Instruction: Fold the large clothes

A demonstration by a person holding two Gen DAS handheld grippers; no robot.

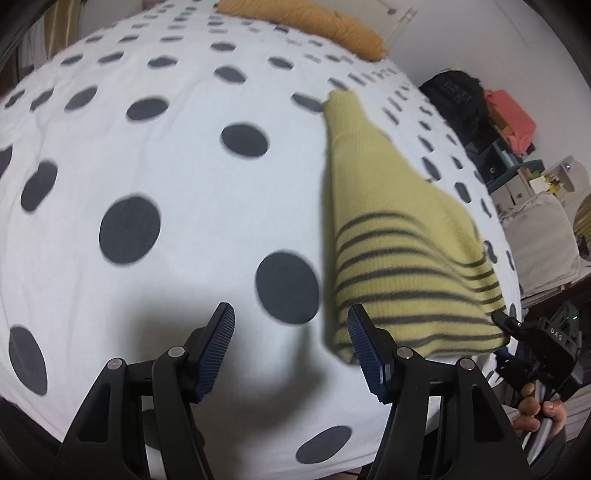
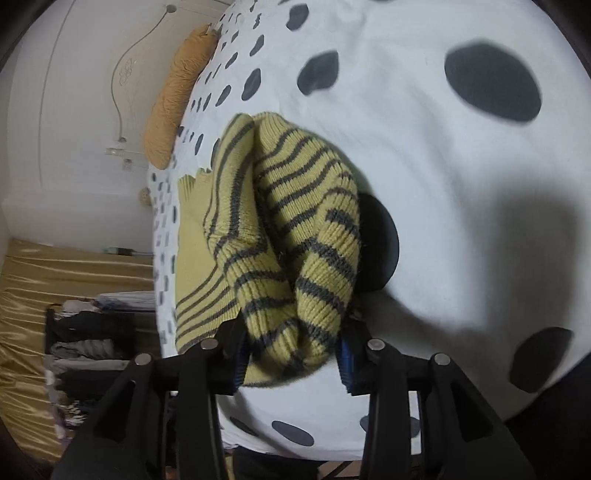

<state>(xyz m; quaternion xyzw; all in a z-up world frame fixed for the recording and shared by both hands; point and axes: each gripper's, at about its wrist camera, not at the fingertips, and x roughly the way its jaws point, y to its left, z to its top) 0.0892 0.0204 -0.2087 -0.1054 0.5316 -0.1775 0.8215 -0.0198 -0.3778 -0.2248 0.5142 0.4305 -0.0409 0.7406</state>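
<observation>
Fingers of the left gripper sit spread at the bottom of the left wrist view, angled down at the bed with nothing between them, just bare polka-dot duvet underneath. The right-hand pad overlaps the near corner of the striped sweater in the picture, but I can't tell if it's actually touching the knit or just in front of it.

The right gripper is the busy one. From its own camera it tilts down at the bed and its jaws are pinching a thick bunched wad of the sweater, the yellow knit with dark grey stripes bulging up and out between the two pads. The rolled folds fill most of the gap and hide the pad faces, so how deep the bite goes is hard to make out. In the left view that same gripper shows at the right edge clamped on the sweater's hem corner, with the person's hand wrapped round the handle below, partly cut off by the frame.

Past the jaws the sweater stretches away across the duvet, striped part near, plain yellow part further off, ending in a ribbed edge. Farther back there's a mustard-coloured pillow at the far edge of the bed. Everything's a bit motion-blurred, and the clutter beside the bed is too soft to name properly.
</observation>
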